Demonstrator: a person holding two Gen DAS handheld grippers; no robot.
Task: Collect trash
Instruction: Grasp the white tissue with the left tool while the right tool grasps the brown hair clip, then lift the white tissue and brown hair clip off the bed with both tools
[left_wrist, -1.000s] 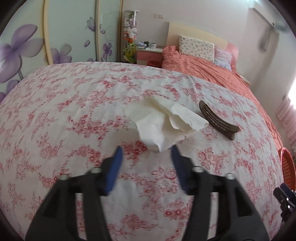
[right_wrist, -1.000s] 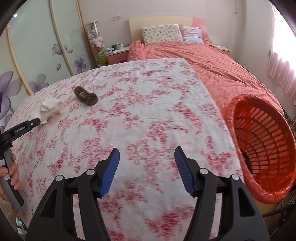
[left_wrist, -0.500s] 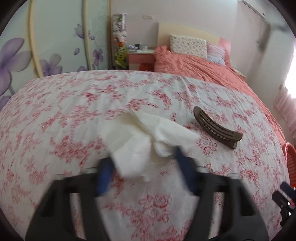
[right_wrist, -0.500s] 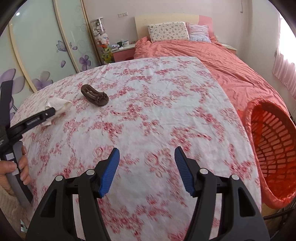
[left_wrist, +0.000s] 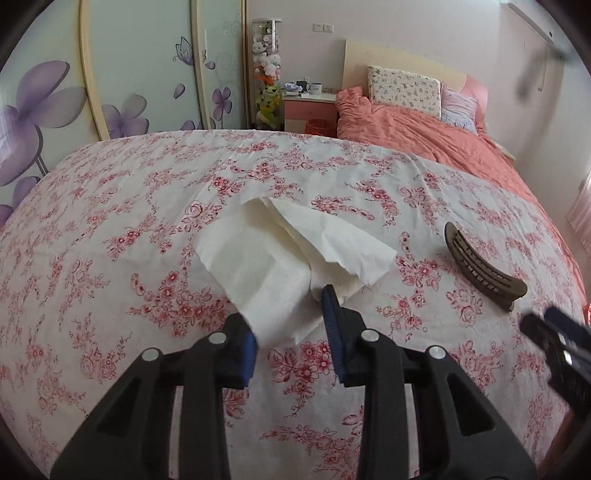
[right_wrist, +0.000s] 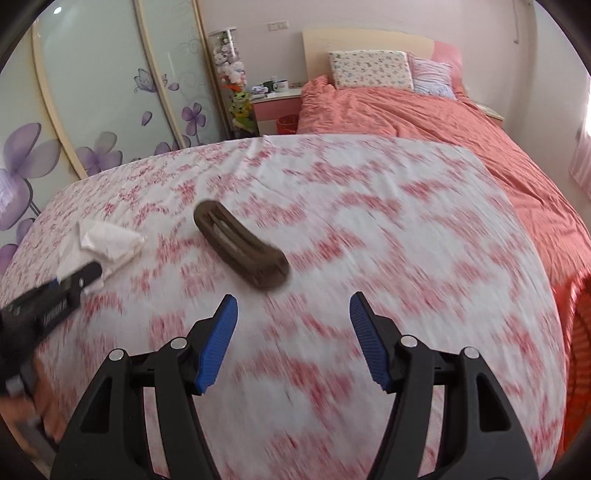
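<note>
Your left gripper (left_wrist: 291, 332) has its blue-padded fingers around the near corner of the crumpled white paper tissue (left_wrist: 291, 251), not visibly clamped. Your right gripper (right_wrist: 293, 332) gapes wide, the brown curved plastic hair clip (right_wrist: 242, 251) just beyond its tips on the floral sheet (right_wrist: 369, 221).

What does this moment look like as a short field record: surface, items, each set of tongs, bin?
surface: flowered bedsheet
trash item: crumpled white tissue, lying on the sheet
other item: brown hair clip, right of the tissue, apart from it
left tongs: closing around the near end of the tissue; full grip cannot be told
right tongs: open, empty, pointed toward the hair clip
bin: orange basket, only an edge visible at right
</note>
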